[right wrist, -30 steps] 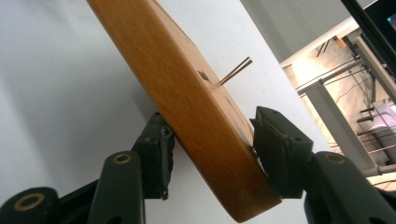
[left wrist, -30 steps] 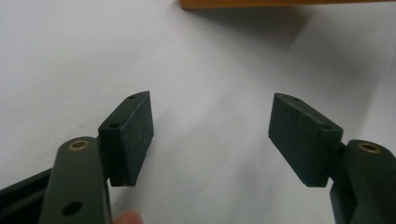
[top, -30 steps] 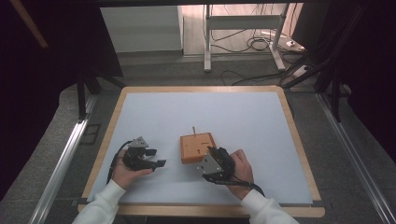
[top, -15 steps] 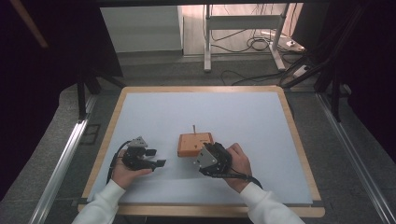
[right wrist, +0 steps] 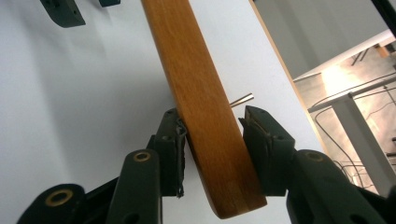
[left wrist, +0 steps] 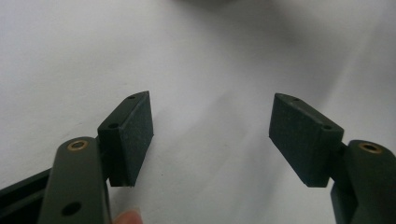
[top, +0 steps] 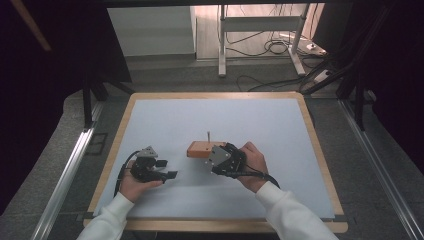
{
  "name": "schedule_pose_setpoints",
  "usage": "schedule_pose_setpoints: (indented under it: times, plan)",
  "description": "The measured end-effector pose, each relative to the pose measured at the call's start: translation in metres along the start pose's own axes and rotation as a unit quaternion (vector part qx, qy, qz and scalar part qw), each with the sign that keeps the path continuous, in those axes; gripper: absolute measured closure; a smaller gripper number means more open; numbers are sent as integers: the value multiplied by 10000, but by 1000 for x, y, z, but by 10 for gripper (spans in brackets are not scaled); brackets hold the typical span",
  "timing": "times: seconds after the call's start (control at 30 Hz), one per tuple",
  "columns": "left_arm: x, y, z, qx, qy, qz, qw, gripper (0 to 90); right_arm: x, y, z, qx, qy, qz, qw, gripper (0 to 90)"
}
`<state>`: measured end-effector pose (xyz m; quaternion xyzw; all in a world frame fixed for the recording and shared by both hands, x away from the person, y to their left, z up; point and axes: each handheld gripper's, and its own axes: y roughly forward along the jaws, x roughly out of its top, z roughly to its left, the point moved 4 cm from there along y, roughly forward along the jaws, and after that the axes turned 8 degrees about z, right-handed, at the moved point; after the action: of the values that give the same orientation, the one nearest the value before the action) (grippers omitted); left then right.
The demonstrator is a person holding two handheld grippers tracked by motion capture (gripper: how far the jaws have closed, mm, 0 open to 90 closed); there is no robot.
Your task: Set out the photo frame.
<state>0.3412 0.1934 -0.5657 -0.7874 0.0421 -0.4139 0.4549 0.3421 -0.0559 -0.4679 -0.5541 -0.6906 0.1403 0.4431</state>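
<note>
Wooden block (top: 202, 149) sits near the middle of the white table top (top: 260, 120), a thin metal pin (top: 208, 135) standing up out of its top face. Right gripper (top: 214, 159) has come in from the block's right end and straddles it: in the right gripper view the block (right wrist: 205, 116) runs up between the two jaws, left pad touching the wood, right pad at or just off the other face, can't tell which. Jaws have just been closing with the block between them, so I read this as a clamp being taken or just taken, not a firm carry yet. Gripping across the narrow thickness makes sense: flat parallel faces for the pads, and the pin (right wrist: 242, 100) stays clear to one side of the right jaw

Left gripper (top: 165, 170) rests well apart to the left, jaws spread wide over bare table (left wrist: 210, 56), nothing between the pads (left wrist: 135, 135). Looks parked, free to steady the block or take something later

Risk, as a guess: grip sits at the block's end, so it may pivot when lifted
</note>
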Motion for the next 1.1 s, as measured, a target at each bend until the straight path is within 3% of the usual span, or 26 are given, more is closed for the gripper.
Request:
schedule_pose_setpoints:
  times: [0.37,0.6,0.87,1.1]
  plan:
    - [0,0,0,-11,-29,-5,10000,302,8,2,-14,153,-63,102,9998,663]
    - [0,1,0,-14,-28,-2,10000,302,11,3,-27,248,29,89,9996,685]
    - [0,1,1,-3,-17,-4,10000,302,18,1,-35,282,-93,98,9995,697]
    - [0,0,1,-3,-25,-19,10000,303,22,-7,-39,487,-31,42,9988,697]
